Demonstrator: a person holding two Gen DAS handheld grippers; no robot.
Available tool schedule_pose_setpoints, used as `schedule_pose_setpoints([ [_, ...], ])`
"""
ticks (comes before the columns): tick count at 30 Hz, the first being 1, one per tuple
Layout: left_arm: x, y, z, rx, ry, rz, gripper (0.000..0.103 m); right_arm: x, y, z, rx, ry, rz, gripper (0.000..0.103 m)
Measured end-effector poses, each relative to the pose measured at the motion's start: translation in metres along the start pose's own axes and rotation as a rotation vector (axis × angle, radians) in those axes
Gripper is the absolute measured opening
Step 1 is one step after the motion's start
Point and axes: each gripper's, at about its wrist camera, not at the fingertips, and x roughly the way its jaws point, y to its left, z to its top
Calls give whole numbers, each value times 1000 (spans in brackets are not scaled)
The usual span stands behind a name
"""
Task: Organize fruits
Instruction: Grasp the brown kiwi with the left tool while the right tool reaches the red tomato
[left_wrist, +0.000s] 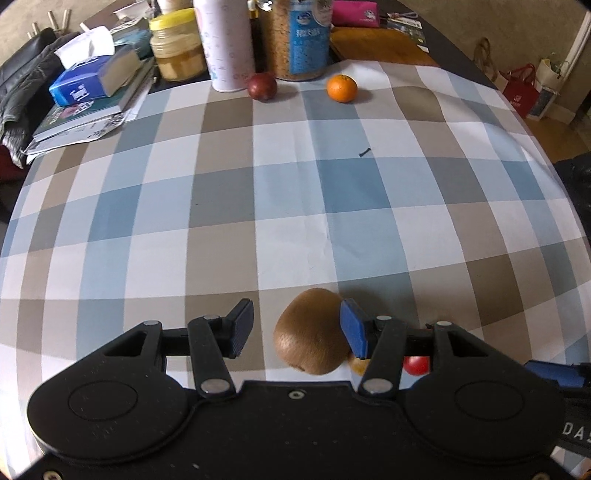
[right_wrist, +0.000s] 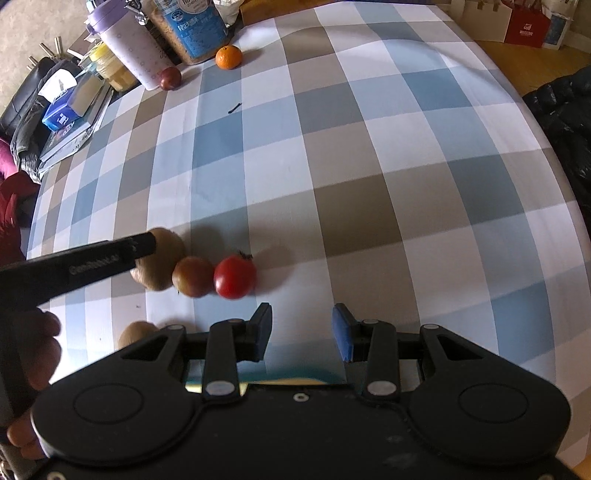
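Note:
A brown kiwi (left_wrist: 312, 332) lies on the checked cloth between the open fingers of my left gripper (left_wrist: 295, 328), close to the right pad and apart from the left one. In the right wrist view the kiwi (right_wrist: 162, 266), a brownish-red fruit (right_wrist: 192, 277) and a red tomato (right_wrist: 235, 277) lie touching in a row, with the left gripper's body (right_wrist: 81, 264) over the kiwi. My right gripper (right_wrist: 301, 332) is open and empty, just in front of the row. A second kiwi (right_wrist: 135, 332) lies at its left. An orange (left_wrist: 341, 88) and a dark red fruit (left_wrist: 262, 86) lie at the far edge.
Jars (left_wrist: 299, 37), a white bottle (left_wrist: 225, 44), a tissue box (left_wrist: 79, 83) and books (left_wrist: 92, 110) crowd the far left edge. A small black screw (left_wrist: 365, 151) lies mid-cloth. A dark jacket (right_wrist: 565, 122) hangs off the right edge. Bags (right_wrist: 524, 22) stand on the floor.

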Motion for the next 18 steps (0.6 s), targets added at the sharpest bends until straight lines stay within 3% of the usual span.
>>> schedule_pose_setpoints([
  [5,11,-2,1,2,11,-9,65,5,0,9,13,1,9,40],
  [18,25,10,-5,-43,48,-70,68,16,8,17,20,12,6,40],
])
